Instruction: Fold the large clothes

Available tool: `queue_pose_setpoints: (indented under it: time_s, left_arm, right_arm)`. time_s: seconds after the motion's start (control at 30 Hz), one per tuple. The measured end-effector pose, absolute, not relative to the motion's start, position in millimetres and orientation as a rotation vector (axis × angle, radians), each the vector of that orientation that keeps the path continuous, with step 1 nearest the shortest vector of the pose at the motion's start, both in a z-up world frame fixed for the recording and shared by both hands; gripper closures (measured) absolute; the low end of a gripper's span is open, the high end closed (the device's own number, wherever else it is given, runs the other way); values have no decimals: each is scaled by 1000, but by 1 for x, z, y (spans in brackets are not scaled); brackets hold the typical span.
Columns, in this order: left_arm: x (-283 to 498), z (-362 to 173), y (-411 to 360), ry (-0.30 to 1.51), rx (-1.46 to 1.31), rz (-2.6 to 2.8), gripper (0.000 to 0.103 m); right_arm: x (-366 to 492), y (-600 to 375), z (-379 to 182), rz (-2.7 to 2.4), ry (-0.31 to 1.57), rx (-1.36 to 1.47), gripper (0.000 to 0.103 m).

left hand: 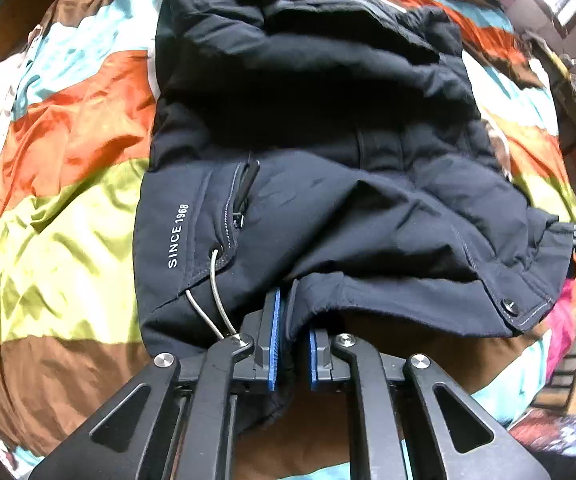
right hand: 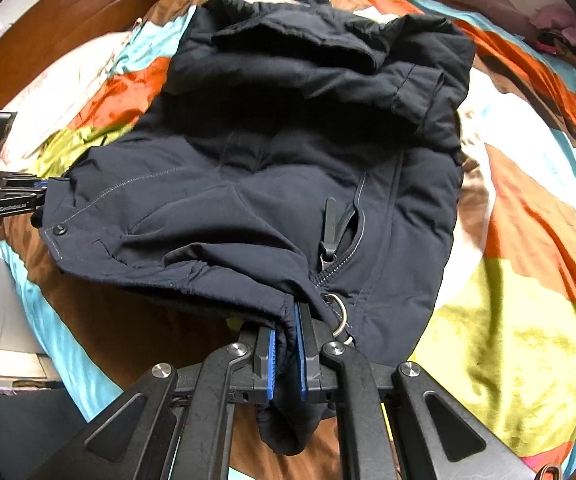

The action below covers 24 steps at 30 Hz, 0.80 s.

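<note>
Two grippers hold the bottom edge of a big dark blue jacket (left hand: pixel 308 120), one near each end of that edge. The jacket lies on a bed with a shiny striped cover (left hand: pixel 59 240) of orange, green, brown and light blue. Its far part rests flat on the cover, with the sleeves folded in on top. The near edge is off the cover and a little way up in the air.

It looks like the step in hand is the big fold: bringing the bottom edge up and over toward the collar end. The next move seems to need both hands going forward together at the same height, so the edge stays straight and lands even. If one hand runs ahead, the fold may come out crooked.

The left gripper (left hand: pixel 292 344) is pinched tight on the hem, with dark cloth squeezed between its blue pads (left hand: pixel 275 320). A thin grey cord loop (left hand: pixel 215 292) hangs just beside it. The right gripper (right hand: pixel 285 354) is also clamped tight on the hem, and a bunch of cloth hangs down below its fingers. A pocket zipper pull (right hand: pixel 330 224) sits near it.
</note>
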<state>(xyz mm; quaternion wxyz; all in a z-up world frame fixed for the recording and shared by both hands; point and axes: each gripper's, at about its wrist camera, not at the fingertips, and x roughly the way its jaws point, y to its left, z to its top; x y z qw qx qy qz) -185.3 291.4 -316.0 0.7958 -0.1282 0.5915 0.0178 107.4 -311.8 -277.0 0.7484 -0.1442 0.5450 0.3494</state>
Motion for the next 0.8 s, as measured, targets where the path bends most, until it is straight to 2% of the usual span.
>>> queue_pose_setpoints:
  time_s: [0.37, 0.8]
  left_arm:
    - [-146, -281, 313, 1190, -330, 39, 95]
    - [-120, -271, 328, 1164, -334, 30, 95]
  right_arm:
    - [142, -309, -241, 738, 1120, -260, 96]
    - [176, -302, -222, 736, 1071, -239, 96]
